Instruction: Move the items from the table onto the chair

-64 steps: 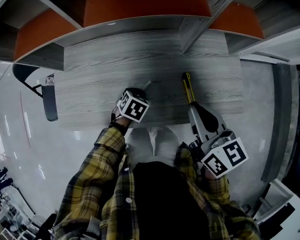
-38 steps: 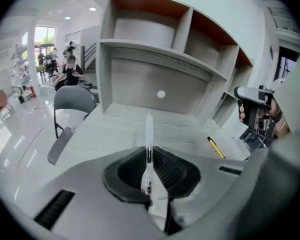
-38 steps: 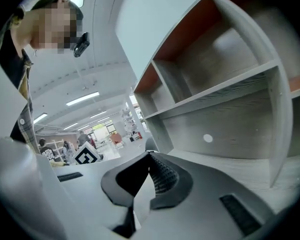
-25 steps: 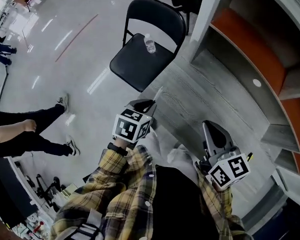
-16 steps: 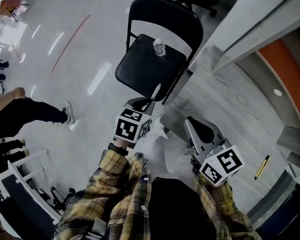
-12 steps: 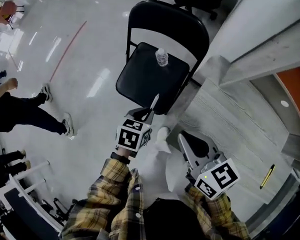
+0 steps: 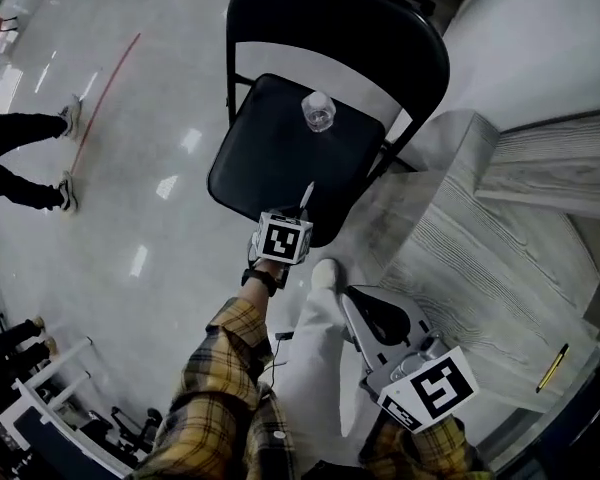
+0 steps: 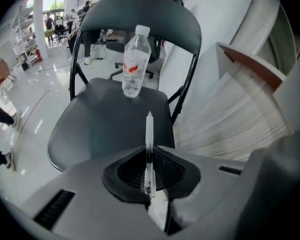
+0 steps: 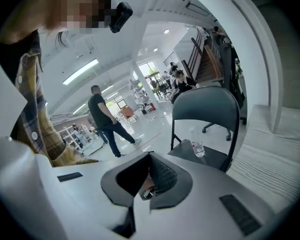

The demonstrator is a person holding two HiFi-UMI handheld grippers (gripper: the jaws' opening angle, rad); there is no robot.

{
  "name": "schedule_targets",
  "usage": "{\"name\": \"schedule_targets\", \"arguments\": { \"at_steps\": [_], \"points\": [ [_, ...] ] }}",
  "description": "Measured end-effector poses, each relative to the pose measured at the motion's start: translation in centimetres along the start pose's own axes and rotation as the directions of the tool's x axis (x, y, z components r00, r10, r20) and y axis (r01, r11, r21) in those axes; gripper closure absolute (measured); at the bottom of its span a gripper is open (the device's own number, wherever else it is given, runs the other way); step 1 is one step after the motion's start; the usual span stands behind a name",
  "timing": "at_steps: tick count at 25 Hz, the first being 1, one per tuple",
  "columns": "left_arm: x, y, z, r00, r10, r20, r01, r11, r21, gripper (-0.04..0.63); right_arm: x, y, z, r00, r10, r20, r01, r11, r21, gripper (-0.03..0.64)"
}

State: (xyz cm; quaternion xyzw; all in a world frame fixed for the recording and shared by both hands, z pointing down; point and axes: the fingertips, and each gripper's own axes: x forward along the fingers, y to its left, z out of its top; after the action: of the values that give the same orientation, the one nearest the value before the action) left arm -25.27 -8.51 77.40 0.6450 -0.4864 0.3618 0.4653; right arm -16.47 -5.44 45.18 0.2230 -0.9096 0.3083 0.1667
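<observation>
A black folding chair (image 7: 280, 158) stands on the floor by the table's end. On its seat a clear water bottle (image 7: 319, 111) stands upright. My left gripper (image 7: 296, 216) hovers over the seat's front edge, shut on a thin clear pen (image 7: 305, 196) that sticks out toward the bottle. In the left gripper view the pen (image 8: 149, 134) points up from the closed jaws (image 8: 148, 171) at the bottle (image 8: 134, 64). My right gripper (image 7: 358, 300) hangs low by my leg, shut and empty. A yellow pen (image 7: 553, 368) lies on the grey wooden table (image 7: 490, 258).
The table's corner sits right next to the chair. A white partition (image 7: 540, 48) rises behind it. Someone's legs (image 7: 20, 158) are on the glossy floor to the left, and the right gripper view shows a person (image 9: 102, 116) walking there.
The view has swung from the table to the chair, which is now closer. My left gripper has carried the clear pen over the seat's front edge. The right gripper stays shut.
</observation>
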Motion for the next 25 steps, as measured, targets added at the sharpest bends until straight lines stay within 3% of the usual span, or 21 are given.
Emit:
{"name": "schedule_targets", "arguments": {
  "at_steps": [6,16,20,25],
  "points": [
    [5.4,2.2,0.0,0.999,0.024,-0.022,-0.024,1.0,0.005,0.551,1.9,-3.8,-2.5,0.999,-0.042,-0.01,0.043,0.998,0.056,0.598],
    [7.5,2.4,-2.6,0.995,0.037,-0.097,-0.035,0.999,0.022,0.547,2.9,-3.5,-2.7,0.999,-0.033,0.022,0.031,0.997,0.065,0.598],
    [6.5,2.7,-2.2,0.997,0.033,-0.076,-0.031,0.999,0.023,0.469,2.3,-3.2,-2.7,0.999,-0.043,0.028,0.041,0.997,0.065,0.598],
    [3.2,2.6,-0.3,0.999,0.037,0.029,-0.036,0.999,-0.016,0.468,1.1,-2.5,-1.8,0.997,-0.051,0.059,0.048,0.997,0.057,0.598]
  ]
}}
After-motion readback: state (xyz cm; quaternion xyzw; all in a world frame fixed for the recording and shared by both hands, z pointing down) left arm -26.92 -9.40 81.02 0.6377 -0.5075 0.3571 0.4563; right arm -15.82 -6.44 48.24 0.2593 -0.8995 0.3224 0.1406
